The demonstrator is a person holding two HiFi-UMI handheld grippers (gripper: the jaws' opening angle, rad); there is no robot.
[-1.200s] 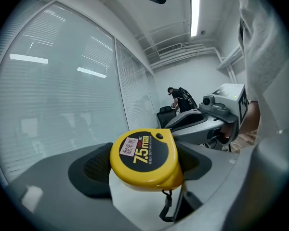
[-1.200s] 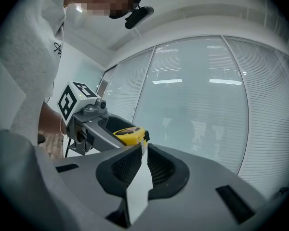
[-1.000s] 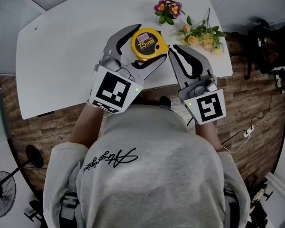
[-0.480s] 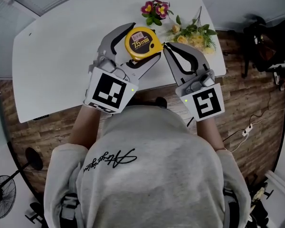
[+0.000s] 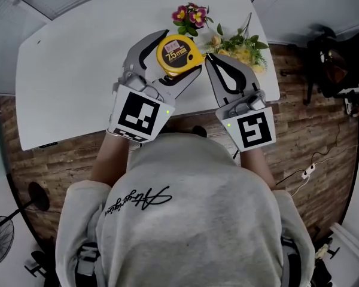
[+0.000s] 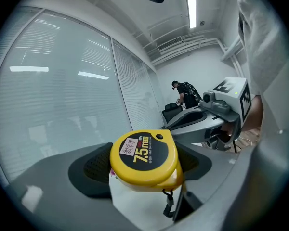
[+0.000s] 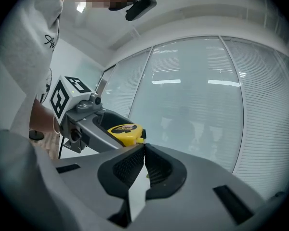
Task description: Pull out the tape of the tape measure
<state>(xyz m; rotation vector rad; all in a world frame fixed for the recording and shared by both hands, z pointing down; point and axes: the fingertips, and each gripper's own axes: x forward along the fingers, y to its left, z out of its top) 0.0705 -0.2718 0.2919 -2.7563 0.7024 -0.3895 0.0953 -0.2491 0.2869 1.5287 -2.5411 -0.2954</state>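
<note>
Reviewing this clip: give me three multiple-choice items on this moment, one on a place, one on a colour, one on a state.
1. Where do the flowers lie?
A) on the floor
B) on the white table, beyond the tape measure
C) inside a vase
2. The tape measure's case is:
A) red
B) yellow
C) blue
3. The left gripper is:
A) open and empty
B) shut on a flower stem
C) shut on the tape measure
Answers: 1 B, the head view shows them on the tabletop; 2 B, the case is yellow; 3 C, both jaws press its sides.
</note>
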